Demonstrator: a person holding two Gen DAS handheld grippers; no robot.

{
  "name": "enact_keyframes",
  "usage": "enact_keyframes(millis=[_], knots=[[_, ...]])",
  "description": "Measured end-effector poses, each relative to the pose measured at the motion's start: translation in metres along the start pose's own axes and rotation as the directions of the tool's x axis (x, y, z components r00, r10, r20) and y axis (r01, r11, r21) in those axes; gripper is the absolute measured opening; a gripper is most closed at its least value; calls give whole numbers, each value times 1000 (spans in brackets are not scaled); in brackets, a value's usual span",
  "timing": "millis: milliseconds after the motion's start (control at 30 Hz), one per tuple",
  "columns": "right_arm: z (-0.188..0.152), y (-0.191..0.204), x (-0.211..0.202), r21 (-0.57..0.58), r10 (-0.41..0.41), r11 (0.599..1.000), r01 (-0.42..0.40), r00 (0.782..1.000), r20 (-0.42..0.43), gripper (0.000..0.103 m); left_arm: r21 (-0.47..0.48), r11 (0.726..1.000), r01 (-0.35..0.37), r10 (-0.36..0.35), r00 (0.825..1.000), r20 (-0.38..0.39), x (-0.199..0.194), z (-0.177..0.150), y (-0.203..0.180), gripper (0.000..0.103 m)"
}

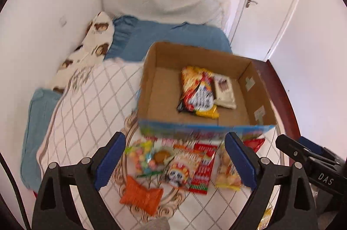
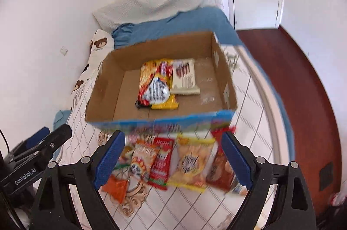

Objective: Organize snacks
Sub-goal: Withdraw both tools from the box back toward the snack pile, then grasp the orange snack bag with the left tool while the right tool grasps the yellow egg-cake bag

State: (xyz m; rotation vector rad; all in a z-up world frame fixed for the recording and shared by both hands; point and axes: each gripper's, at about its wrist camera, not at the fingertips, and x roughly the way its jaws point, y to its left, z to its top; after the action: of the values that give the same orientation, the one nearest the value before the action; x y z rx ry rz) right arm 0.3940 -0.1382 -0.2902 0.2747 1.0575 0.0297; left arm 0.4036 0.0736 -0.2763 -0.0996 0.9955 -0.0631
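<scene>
An open cardboard box [image 1: 151, 82] [image 2: 104, 86] stands on the bed. Inside lie a red-yellow snack bag [image 1: 197, 91] [image 2: 156, 84] and a white packet [image 1: 224, 89] [image 2: 184, 78]. Several snack packs lie on the quilt in front of the box: an orange pack [image 1: 141, 195] [image 2: 116, 187], a colourful candy bag [image 1: 143, 158], a panda pack [image 1: 182, 167] [image 2: 141, 159], a red pack [image 1: 202, 169] [image 2: 161, 162], a yellow chips bag [image 1: 227, 169] [image 2: 190, 162] and a brown pack [image 2: 221, 171]. My left gripper [image 1: 175, 162] and right gripper [image 2: 173, 162] hover above them, both open and empty.
The bed has a white checked quilt [image 1: 91, 112], blue sheets [image 1: 164, 39], a bear-print pillow [image 1: 97, 34] and a white headboard cover [image 1: 164, 2]. A white wall is on the left, a white door [image 1: 271, 2] at the back right, and dark red floor [image 2: 292, 78] to the right.
</scene>
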Motion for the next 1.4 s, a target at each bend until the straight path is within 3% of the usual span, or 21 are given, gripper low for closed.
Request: enact_keyframes(millis=[33,100,267,367,467,567,633,667,700,733,767,933,967,1000,1067,1200,1400], knots=[[-9,-1,9,17,19,1000,-19,999,-33,91,-16,1000,-11,11,999,-30,4,-9,9,94],[-23,-4,28,45,44,998,-40,995,-92,76,-47,998,-36,32,996,-81,15,-26,25,94],[-53,-7,80,86,47,996,-29,976,-212,75,-60,990,-130,113,966,-231,60,-71,64,93],[-62,-15,105,110,25,994,4,965,-263,75,-35,989,-142,120,928,-352,93,-92,74,93],[-64,-25,126,132,4,990,39,952,-307,75,-167,979,-116,21,875,-484,125,-112,93,93],[-64,-31,141,137,-20,988,68,945,-326,75,-373,920,-118,-111,835,-538,149,-126,115,93],[-65,-36,148,156,-16,985,73,941,-337,76,-533,836,-132,-224,804,-550,167,-136,130,93],[-65,-39,152,166,-14,983,74,941,-338,76,-615,775,-146,-278,795,-539,176,-143,137,93],[-66,-41,155,178,-10,981,74,941,-339,76,-657,737,-159,-304,791,-532,182,-146,141,93],[-66,-44,158,191,-3,979,73,939,-343,76,-675,716,-178,-303,791,-531,187,-148,144,93],[-66,-46,162,200,-2,977,76,938,-345,76,-674,714,-192,-285,798,-530,190,-146,144,93],[-64,-52,178,203,-8,976,84,936,-352,76,-409,879,-245,-29,829,-558,198,-123,119,75],[-64,-52,181,191,-17,977,90,935,-353,74,-349,907,-237,8,836,-549,197,-120,112,73],[-65,-51,182,177,-27,980,95,935,-354,65,-276,936,-217,39,845,-533,194,-118,103,71],[-68,-46,181,140,-46,985,101,936,-350,60,-130,971,-201,107,848,-518,191,-117,87,67],[-87,-24,174,32,-89,994,108,930,-356,54,70,985,-156,170,856,-488,182,-131,66,67],[-157,-5,153,-29,-128,991,128,889,-439,54,151,988,-40,111,857,-504,164,-162,39,67]])
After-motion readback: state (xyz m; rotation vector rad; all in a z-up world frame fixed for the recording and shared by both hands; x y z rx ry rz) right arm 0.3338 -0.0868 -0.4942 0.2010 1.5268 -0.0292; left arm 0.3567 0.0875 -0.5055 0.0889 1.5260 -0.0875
